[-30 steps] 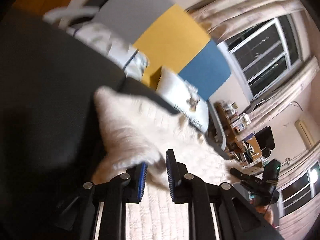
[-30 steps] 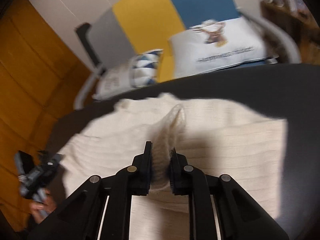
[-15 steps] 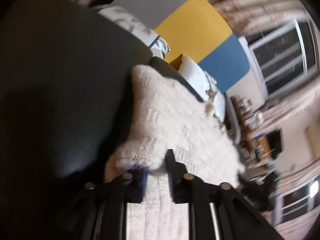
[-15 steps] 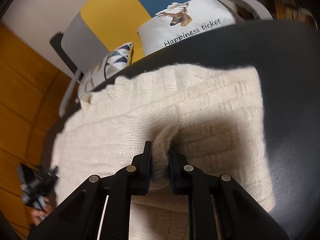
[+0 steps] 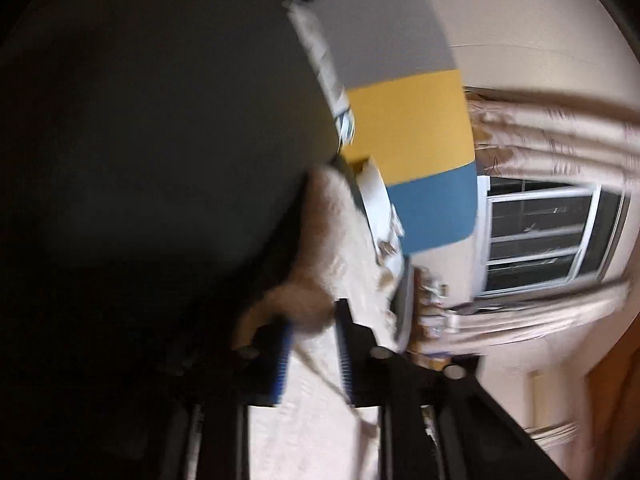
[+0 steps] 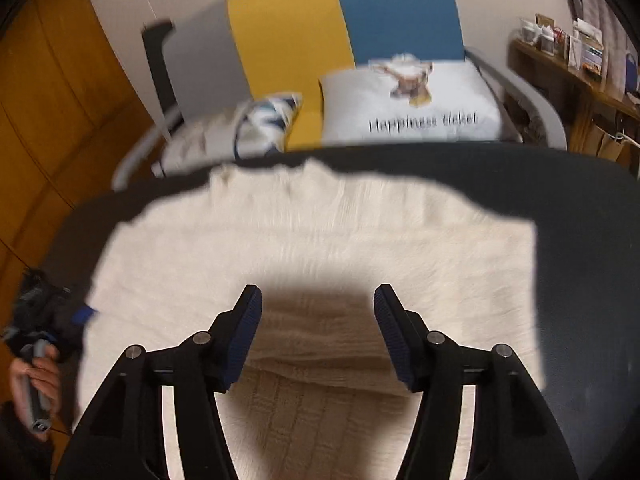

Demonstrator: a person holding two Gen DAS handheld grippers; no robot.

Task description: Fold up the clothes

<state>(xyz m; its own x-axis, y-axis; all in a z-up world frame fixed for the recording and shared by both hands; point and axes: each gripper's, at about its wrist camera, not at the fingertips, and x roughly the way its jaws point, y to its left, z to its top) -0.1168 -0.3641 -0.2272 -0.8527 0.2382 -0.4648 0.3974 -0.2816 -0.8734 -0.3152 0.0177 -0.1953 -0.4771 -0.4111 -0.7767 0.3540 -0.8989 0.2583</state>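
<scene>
Sweater [image 6: 320, 240] lies spread on the dark tabletop [image 6: 580, 208], pillows [image 6: 412, 104] at upper frame. Right gripper [image 6: 318, 300] fingers are opening, empty; left gripper [image 5: 312, 320] fingers are closing on a sweater fold.

Tricolour sofa [image 6: 320, 32]; curtained window [image 5: 548, 236]

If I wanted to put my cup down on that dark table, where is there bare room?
Bare dark table lies right of the cream sweater, out to the rim, with a narrower strip behind it before the cushions. The left wrist view shows a wide bare stretch beside the sweater too. The middle is crowded: the sweater fills it, the right gripper opening above, the left gripper closing on a fold.
</scene>
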